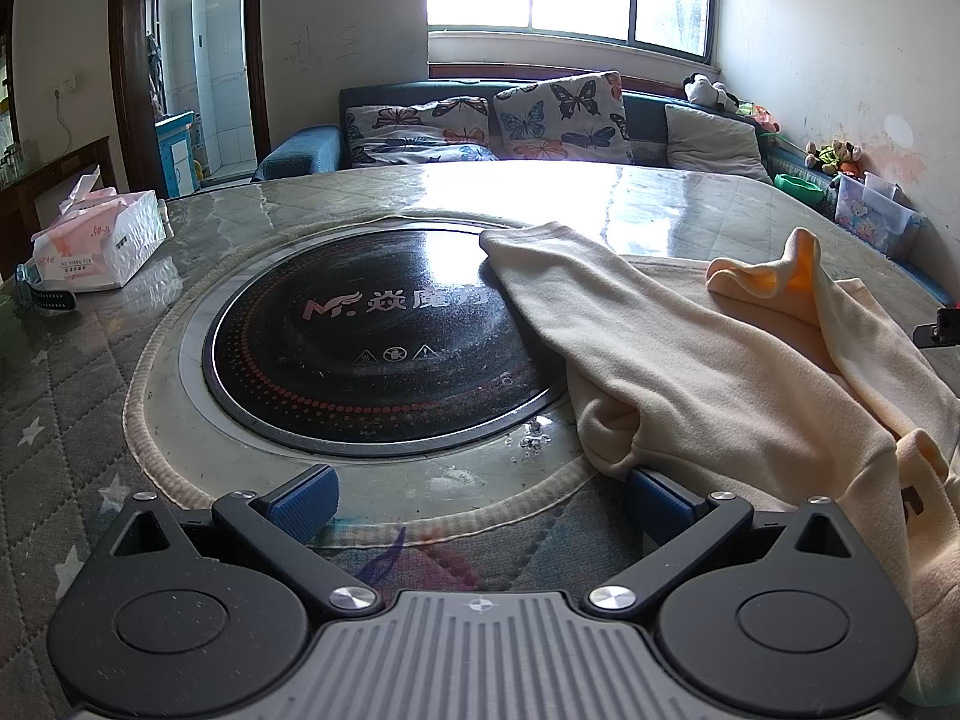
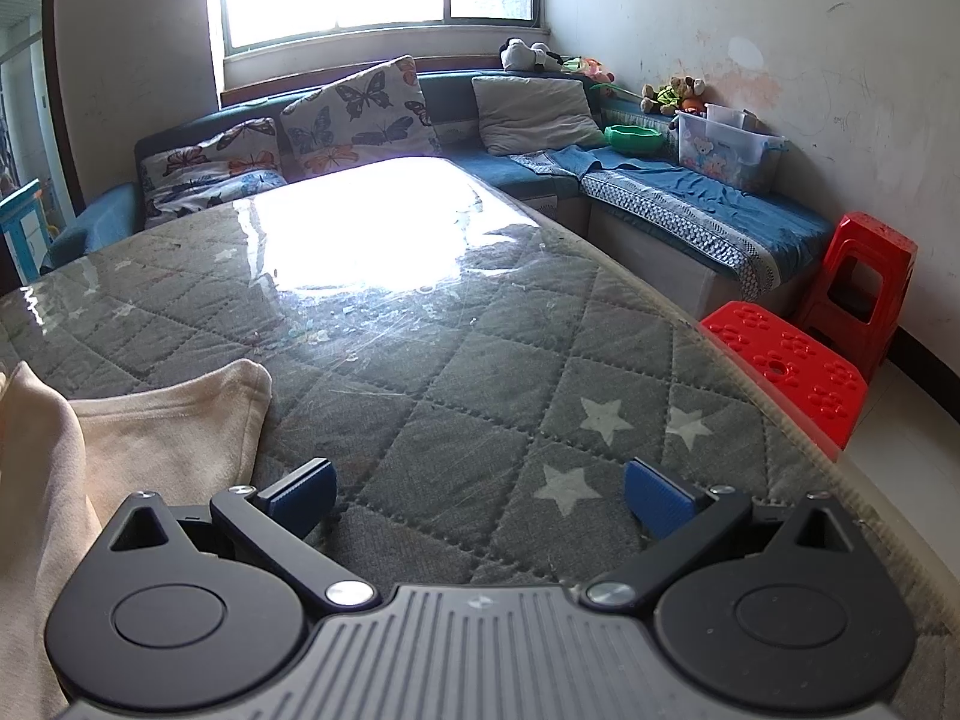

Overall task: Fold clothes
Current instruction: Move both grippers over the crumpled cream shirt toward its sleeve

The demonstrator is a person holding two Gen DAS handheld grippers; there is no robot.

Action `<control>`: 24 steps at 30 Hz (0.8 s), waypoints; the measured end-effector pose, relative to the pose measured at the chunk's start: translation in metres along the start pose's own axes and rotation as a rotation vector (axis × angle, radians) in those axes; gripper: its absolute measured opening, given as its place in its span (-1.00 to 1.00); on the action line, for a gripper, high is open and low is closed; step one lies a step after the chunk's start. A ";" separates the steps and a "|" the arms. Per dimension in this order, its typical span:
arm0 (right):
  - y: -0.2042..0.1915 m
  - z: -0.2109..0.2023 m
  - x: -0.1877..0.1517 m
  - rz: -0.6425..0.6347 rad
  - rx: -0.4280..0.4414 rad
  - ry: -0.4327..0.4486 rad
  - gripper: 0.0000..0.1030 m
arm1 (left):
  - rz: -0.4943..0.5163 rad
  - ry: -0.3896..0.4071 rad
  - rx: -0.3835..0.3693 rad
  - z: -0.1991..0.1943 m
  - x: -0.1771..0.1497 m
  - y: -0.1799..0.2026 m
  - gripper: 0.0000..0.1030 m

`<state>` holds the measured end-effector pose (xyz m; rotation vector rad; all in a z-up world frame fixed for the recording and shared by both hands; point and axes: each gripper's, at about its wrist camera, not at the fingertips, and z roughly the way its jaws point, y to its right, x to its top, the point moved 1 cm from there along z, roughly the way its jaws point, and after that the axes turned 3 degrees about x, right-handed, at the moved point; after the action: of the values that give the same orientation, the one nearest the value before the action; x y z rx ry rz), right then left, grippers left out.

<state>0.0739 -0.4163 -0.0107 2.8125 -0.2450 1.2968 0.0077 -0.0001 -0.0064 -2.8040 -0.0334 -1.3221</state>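
A cream garment (image 1: 708,360) lies crumpled on the right half of the table, one sleeve reaching over the black round cooktop (image 1: 372,336). My left gripper (image 1: 480,501) is open and empty, low over the table; its right fingertip (image 1: 657,498) touches the garment's near edge. In the right wrist view a corner of the same garment (image 2: 162,432) lies at the left. My right gripper (image 2: 480,495) is open and empty over the bare quilted table cover (image 2: 510,420), to the right of the garment.
A tissue box (image 1: 99,240) and a watch (image 1: 45,297) sit at the table's far left. A sofa with butterfly cushions (image 1: 510,120) stands behind the table. Red plastic stools (image 2: 828,324) stand off the table's right edge.
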 end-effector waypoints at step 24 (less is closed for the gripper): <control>0.001 -0.094 -0.023 -0.195 0.238 0.072 1.00 | 0.002 0.013 0.015 -0.026 0.012 0.009 1.00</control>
<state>-0.0110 -0.4051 0.0330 2.8780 0.1946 1.4645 -0.0047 -0.0102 0.0195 -2.7816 -0.0396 -1.3339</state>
